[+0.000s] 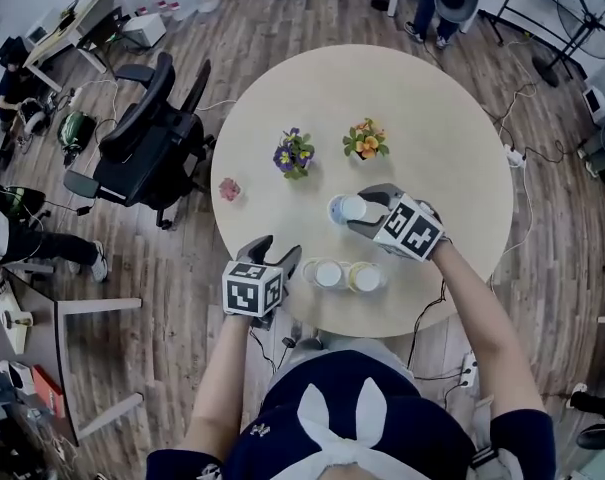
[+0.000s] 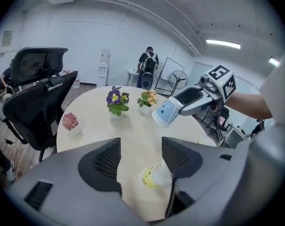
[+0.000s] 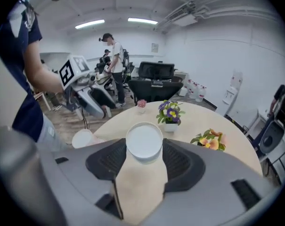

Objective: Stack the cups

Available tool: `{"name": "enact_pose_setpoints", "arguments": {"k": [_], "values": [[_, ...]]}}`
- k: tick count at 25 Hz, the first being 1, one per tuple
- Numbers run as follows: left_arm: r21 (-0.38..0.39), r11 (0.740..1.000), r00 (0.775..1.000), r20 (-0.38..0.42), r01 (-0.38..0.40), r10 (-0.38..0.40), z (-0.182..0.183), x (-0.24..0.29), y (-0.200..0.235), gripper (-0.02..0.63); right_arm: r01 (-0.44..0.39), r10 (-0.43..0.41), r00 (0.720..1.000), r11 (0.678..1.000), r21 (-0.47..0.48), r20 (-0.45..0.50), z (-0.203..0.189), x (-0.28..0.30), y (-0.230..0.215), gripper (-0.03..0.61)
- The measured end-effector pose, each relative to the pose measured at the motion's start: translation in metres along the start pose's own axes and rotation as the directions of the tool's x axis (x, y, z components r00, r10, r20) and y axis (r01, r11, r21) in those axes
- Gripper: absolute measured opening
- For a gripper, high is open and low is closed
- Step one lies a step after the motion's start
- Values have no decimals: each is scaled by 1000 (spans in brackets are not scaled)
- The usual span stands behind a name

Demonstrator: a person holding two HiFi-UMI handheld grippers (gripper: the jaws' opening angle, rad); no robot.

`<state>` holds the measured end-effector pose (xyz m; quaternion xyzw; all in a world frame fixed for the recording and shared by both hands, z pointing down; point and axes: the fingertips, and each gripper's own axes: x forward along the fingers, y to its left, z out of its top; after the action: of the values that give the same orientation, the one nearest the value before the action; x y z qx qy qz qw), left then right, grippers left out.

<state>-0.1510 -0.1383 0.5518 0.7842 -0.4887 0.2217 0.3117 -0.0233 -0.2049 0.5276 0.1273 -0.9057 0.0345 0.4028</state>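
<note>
The left gripper (image 1: 277,251) hangs at the near edge of the round table (image 1: 442,138), jaws apart and gripping nothing. A pale cup (image 1: 328,274) and a yellowish cup (image 1: 366,277) stand just beside it. The right gripper (image 1: 360,210) is clamped on a blue cup (image 1: 344,209), seemingly tipped sideways above the tabletop.

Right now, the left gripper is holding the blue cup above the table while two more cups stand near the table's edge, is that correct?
Not quite: the right gripper holds the blue cup, as the right gripper view shows. The rest is correct: it is above the table, and two more cups stand near the edge.
</note>
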Motion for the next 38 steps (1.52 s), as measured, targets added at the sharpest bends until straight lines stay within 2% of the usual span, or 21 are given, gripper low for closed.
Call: {"name": "enact_pose_setpoints", "arguments": {"k": [5,11,14,22,31,38], "values": [[-6,1000,1000,19,-22,22,-1,-8,1,276,75,-90,989,989,127,117,12,-35,-2,244],[-1,999,998,43,-39,39,0,-16,-5,276,221,-257,957,948,230,139,1,-73,1,244],[3,999,998,50,-41,40,-1,-19,-10,276,246,-303,941,920,306,152,-7,-88,12,244],[17,999,998,58,-34,33,-9,-29,-26,276,234,-339,919,878,418,198,-20,-111,51,244],[20,998,996,74,-53,51,-20,-46,-36,275,229,-341,917,875,427,207,-26,-124,80,244],[25,993,990,94,-112,109,-25,-59,-39,155,218,-334,917,879,424,220,-22,-130,96,244]]}}
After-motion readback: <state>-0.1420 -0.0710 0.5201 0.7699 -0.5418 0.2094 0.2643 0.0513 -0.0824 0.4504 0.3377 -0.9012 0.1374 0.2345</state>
